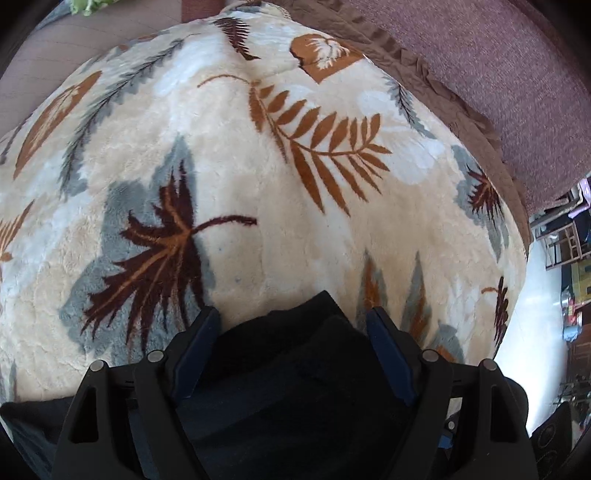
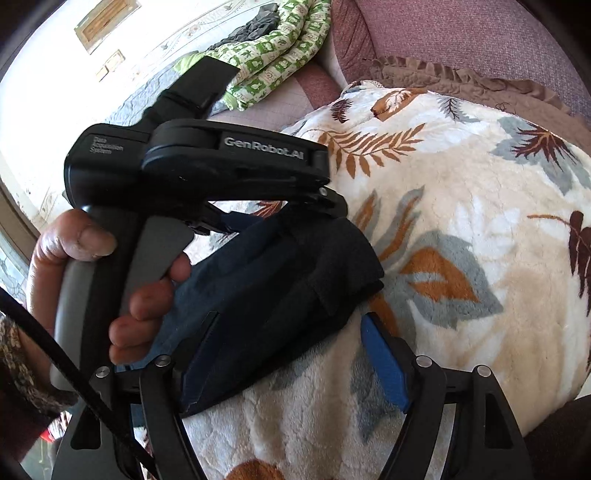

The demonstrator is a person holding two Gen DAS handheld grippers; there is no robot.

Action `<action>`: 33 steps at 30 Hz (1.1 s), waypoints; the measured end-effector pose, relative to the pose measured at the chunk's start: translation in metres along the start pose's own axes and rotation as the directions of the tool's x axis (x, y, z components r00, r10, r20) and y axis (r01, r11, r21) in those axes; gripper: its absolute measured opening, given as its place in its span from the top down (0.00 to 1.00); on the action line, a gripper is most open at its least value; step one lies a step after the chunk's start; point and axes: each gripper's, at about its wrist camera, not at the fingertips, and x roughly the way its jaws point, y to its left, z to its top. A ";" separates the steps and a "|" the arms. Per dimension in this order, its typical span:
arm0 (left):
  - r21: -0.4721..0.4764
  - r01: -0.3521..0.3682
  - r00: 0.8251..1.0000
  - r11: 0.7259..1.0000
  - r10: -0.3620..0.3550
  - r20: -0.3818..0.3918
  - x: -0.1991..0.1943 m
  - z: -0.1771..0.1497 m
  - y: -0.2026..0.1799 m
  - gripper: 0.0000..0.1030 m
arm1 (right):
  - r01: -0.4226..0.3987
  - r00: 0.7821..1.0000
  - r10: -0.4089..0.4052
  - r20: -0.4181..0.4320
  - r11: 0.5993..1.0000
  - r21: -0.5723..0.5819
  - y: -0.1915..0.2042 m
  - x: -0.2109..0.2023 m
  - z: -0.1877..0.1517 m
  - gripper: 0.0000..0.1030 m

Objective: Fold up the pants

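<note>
The dark navy pants lie folded into a small bundle on a cream blanket with leaf prints. In the left wrist view my left gripper is open, its blue-padded fingers standing on either side of the bundle's end. In the right wrist view the pants lie under the left gripper's body, which a hand holds. My right gripper is open, with its left finger over the pants' near edge and its right finger over the blanket.
The blanket covers a mauve sofa with a brown frilled cover. A green patterned quilt lies at the sofa's far end. A white floor and furniture show at the right in the left wrist view.
</note>
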 end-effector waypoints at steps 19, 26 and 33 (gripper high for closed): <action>0.006 0.048 0.987 0.999 -0.048 0.156 -0.066 -0.027 0.007 0.78 | -0.136 0.990 0.137 -0.016 0.988 0.078 0.002 0.012 0.035 0.79; -0.164 0.205 0.934 0.965 -0.143 0.328 -0.128 -0.082 0.071 0.78 | -0.158 0.987 0.160 0.001 0.971 -0.177 0.074 -0.012 0.032 0.79; -0.396 0.216 0.926 0.892 -0.059 0.373 -0.138 -0.166 0.152 0.74 | -0.265 0.963 0.220 -0.159 0.891 -0.370 0.157 0.020 -0.003 0.79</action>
